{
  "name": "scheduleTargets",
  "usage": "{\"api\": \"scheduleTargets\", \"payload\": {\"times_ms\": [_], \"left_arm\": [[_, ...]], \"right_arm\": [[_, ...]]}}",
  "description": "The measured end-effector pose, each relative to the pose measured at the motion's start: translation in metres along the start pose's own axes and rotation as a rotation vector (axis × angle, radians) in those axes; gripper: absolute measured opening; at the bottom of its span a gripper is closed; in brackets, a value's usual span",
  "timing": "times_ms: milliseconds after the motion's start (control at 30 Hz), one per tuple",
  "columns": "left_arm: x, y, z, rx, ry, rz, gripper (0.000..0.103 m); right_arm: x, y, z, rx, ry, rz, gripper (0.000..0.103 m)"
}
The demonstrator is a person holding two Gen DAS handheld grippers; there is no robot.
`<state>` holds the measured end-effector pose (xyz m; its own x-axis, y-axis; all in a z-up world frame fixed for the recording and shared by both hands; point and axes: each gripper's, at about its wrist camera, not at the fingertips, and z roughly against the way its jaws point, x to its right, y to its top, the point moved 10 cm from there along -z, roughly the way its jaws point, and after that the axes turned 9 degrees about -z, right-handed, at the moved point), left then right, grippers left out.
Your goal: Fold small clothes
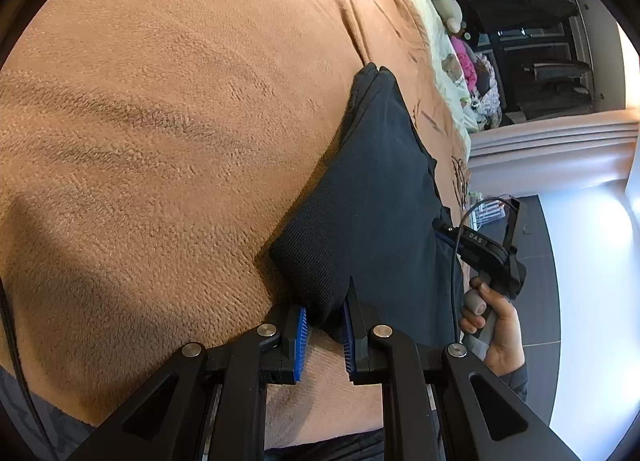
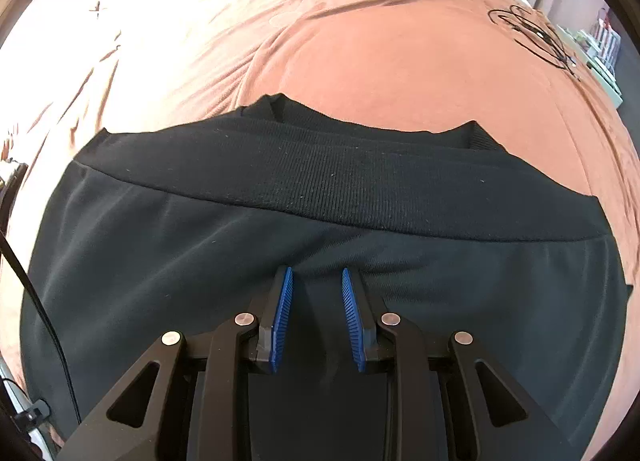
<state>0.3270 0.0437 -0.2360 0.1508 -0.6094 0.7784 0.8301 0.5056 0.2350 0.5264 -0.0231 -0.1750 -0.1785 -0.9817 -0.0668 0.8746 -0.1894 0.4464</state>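
Observation:
A black garment with a ribbed hem band lies on the brown blanket (image 1: 160, 121). In the left wrist view the garment (image 1: 372, 201) runs away from me, and my left gripper (image 1: 326, 315) has its blue pads closed on the ribbed corner. In the right wrist view the garment (image 2: 320, 221) fills the lower half, its ribbed band across the middle. My right gripper (image 2: 316, 285) sits on the smooth fabric with its jaws a little apart and a fold of cloth between the pads. The right gripper's handle (image 1: 492, 261), held in a hand, also shows in the left wrist view.
The blanket (image 2: 360, 41) covers a bed, with a black line drawing (image 2: 532, 29) printed near its right edge. Soft toys and clothes (image 1: 468, 69) are piled past the bed's far end. A grey floor (image 1: 560, 261) lies to the right. A black cable (image 2: 36, 301) runs at the left.

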Motion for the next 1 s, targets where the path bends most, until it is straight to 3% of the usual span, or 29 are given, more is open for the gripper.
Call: {"api": "scheduleTargets", "payload": {"times_ms": [200,333,600,1000], "left_arm": [[0.013,0.001,0.008,0.010,-0.028,-0.017,0.015],[0.035,0.003,0.016,0.024,-0.037,-0.061,0.015],[0.069,0.012,0.026,0.043,-0.035,-0.140,0.015],[0.143,0.027,0.030,0.069,-0.063,-0.262,0.015]], "right_arm": [[-0.010,-0.036,0.024,-0.019,0.078,0.036,0.024],[-0.016,-0.065,0.040,-0.006,0.136,0.047,0.040],[-0.020,-0.124,0.053,0.002,0.211,0.100,0.040],[0.005,-0.175,0.080,0.044,0.327,0.012,0.022]]}}
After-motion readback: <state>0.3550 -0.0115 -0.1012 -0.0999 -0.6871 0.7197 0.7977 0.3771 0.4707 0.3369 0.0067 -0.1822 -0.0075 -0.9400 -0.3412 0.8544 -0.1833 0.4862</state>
